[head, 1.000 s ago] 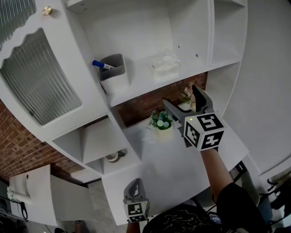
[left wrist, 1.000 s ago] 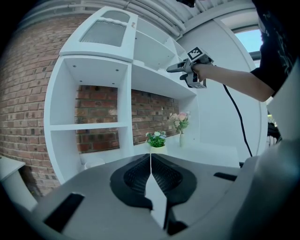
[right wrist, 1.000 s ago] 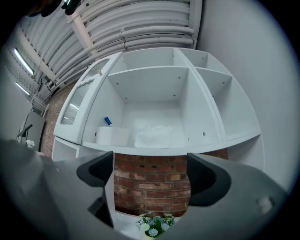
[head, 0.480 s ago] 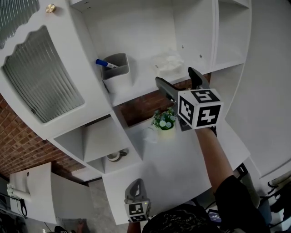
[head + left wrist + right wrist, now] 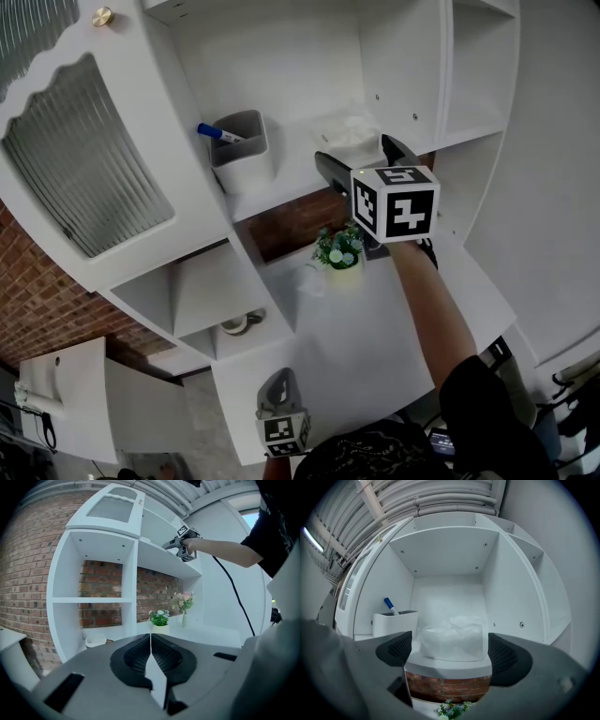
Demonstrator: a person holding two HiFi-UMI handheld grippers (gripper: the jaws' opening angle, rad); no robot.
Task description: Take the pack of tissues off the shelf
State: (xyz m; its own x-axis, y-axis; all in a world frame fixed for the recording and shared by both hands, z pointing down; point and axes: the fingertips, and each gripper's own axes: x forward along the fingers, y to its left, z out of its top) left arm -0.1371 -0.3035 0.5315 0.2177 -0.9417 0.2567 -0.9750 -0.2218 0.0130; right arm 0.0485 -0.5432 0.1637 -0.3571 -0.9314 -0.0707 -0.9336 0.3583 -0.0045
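Observation:
A white pack of tissues (image 5: 453,637) lies on the upper shelf (image 5: 450,664), near its front edge; in the head view the pack of tissues (image 5: 345,131) sits right of a grey cup. My right gripper (image 5: 360,157) is raised to the shelf's front edge, open, its fingers (image 5: 396,648) standing wide on either side of the pack but short of it. My left gripper (image 5: 278,386) hangs low by the table's near edge, jaws pressed together with nothing between them (image 5: 150,649).
A grey cup (image 5: 239,147) with a blue marker (image 5: 217,133) stands left of the tissues. Below the shelf are a small potted plant (image 5: 339,249) and a vase of flowers (image 5: 184,606) on the white table (image 5: 356,347). A tape roll (image 5: 234,322) lies in a low compartment.
My right gripper has risen from above the potted plant up to the shelf edge and closed in on the tissues, still open. The left gripper has stayed put.

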